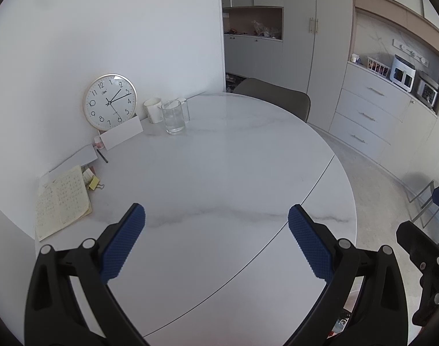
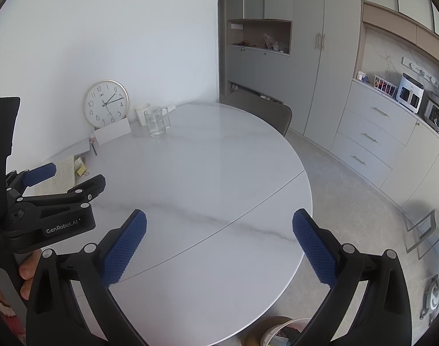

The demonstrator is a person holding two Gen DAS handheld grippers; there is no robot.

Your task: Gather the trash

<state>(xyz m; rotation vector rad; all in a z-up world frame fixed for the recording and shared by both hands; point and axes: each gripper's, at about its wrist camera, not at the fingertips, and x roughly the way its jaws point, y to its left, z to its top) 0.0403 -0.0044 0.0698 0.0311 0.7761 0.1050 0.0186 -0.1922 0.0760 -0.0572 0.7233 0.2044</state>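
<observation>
White grey-veined marble table (image 1: 219, 173), blue dimpled fingers (image 1: 124, 245), gold-rimmed white clock (image 1: 110, 101), yellow binder clip (image 1: 94, 184).

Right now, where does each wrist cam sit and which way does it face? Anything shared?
Left wrist: sits behind the open left gripper, low over the near edge of the round marble table, facing the wall clock and glass mug; the right gripper's black frame shows at the right edge.
Right wrist: sits behind the open right gripper, same heading, slightly further right; the left gripper and the fingers of the left hand show at left.
Shared: table, clock, mug, cabinets.
</observation>
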